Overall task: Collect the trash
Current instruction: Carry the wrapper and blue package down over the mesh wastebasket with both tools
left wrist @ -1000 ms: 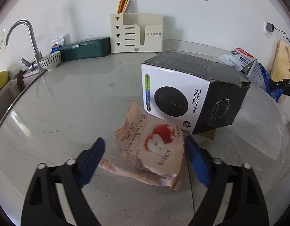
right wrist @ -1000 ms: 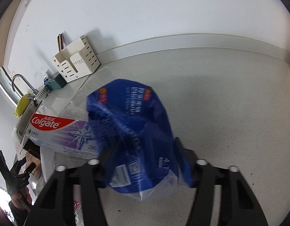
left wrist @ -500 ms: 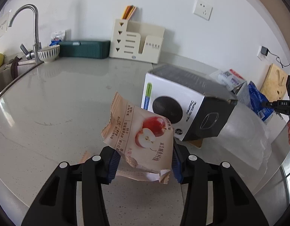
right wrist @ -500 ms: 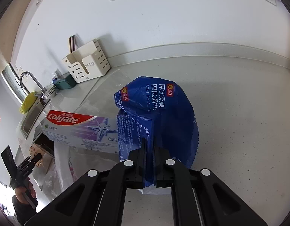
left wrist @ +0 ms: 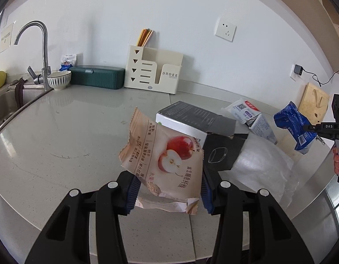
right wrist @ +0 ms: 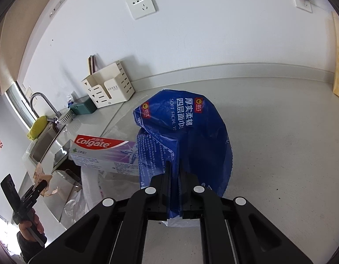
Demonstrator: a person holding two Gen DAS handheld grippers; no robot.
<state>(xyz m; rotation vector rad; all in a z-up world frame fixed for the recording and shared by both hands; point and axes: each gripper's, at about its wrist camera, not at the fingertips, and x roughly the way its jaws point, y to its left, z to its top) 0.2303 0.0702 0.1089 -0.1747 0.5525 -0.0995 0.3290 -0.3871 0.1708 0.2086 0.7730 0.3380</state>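
The left claw (left wrist: 168,189) is angling down toward the surface (left wrist: 66,132), its blue pads clamping the apple wrapper (left wrist: 163,160), which is hanging clear of the surface just in front of the black box (left wrist: 200,125). The right claw (right wrist: 175,171) is tilting down too, jaws pinched nearly together on the crumpled blue tissue pack (right wrist: 187,136), which is hanging above the surface to the right of the box, beside the Colgate carton (right wrist: 103,151). A hand (right wrist: 30,226) is gripping the left claw's handle.

Bare counter (left wrist: 66,136) lies open leftward; black box (left wrist: 198,118) blocks right.
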